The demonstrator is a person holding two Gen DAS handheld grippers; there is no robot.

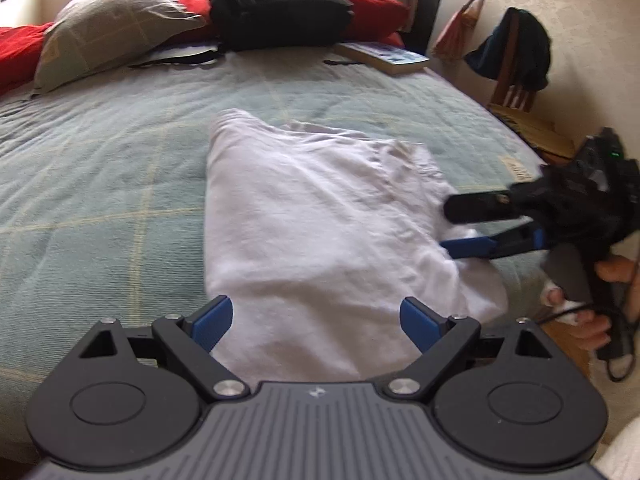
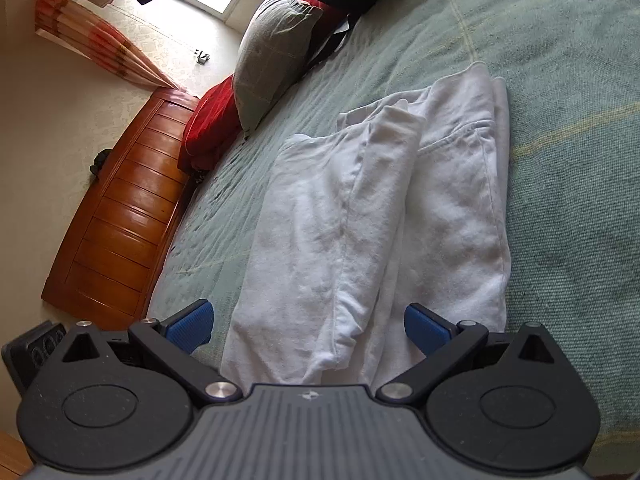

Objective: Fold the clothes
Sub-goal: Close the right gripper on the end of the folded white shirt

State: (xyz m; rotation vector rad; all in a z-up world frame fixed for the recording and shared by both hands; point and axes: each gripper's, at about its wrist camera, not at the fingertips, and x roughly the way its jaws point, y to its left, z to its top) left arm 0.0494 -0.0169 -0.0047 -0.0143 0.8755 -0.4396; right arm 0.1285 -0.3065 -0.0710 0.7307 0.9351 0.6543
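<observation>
A white garment point(image 1: 312, 224) lies partly folded on the green checked bedspread point(image 1: 100, 184). It also shows in the right wrist view point(image 2: 372, 220), with one layer folded over along its length. My left gripper point(image 1: 316, 320) is open at the garment's near edge, its blue pads on either side of the cloth and holding nothing. My right gripper point(image 2: 308, 326) is open over the garment's end. In the left wrist view the right gripper point(image 1: 452, 226) comes in from the right, open at the garment's right edge.
A grey pillow point(image 1: 112, 28), red bedding point(image 1: 372, 8), a black backpack point(image 1: 276, 4) and a book point(image 1: 384, 56) lie at the bed's far end. A wooden chair with dark clothes point(image 1: 516, 56) stands right of the bed. A wooden headboard point(image 2: 124, 216) shows in the right wrist view.
</observation>
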